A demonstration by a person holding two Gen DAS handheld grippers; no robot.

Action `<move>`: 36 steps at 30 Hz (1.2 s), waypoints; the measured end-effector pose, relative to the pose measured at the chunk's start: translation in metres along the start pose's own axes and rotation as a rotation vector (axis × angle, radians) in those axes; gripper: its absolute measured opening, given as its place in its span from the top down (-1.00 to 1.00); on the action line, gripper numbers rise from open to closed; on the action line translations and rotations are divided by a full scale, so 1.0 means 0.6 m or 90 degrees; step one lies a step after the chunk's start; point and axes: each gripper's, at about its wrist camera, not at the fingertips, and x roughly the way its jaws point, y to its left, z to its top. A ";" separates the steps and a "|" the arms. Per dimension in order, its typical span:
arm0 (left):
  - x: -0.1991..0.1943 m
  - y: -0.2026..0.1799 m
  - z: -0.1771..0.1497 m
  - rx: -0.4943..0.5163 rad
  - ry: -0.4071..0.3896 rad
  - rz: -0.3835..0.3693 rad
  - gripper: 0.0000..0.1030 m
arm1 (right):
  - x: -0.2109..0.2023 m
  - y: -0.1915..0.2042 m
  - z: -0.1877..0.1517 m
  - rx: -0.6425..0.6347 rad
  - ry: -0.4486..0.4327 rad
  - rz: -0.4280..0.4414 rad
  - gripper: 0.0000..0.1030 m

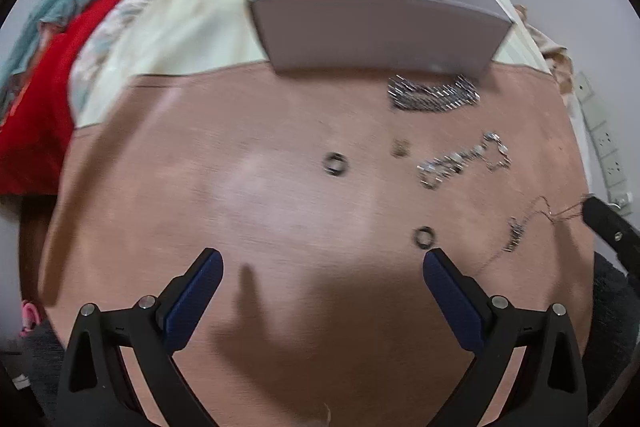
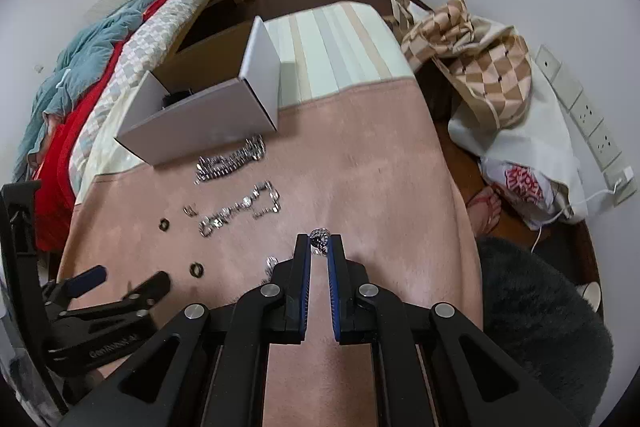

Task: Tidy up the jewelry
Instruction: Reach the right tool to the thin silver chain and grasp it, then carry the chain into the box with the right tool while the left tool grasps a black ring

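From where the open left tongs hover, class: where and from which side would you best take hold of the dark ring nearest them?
Grip the dark ring across its outer rim, coming straight down from above. It seems to lie flat on the pink cloth, so no side edge offers itself. The left tongs are open wide enough to straddle it; the image is blurred, so this is a judgement.

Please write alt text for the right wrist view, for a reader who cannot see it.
The right gripper pinches a small silver jewelry piece above a pink cloth. Further away lie silver bracelets, two dark rings and an open white box.
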 end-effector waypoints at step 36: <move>-0.099 -0.034 0.039 0.051 -0.103 -0.100 0.81 | -0.106 0.051 0.076 -0.034 -0.075 0.056 0.83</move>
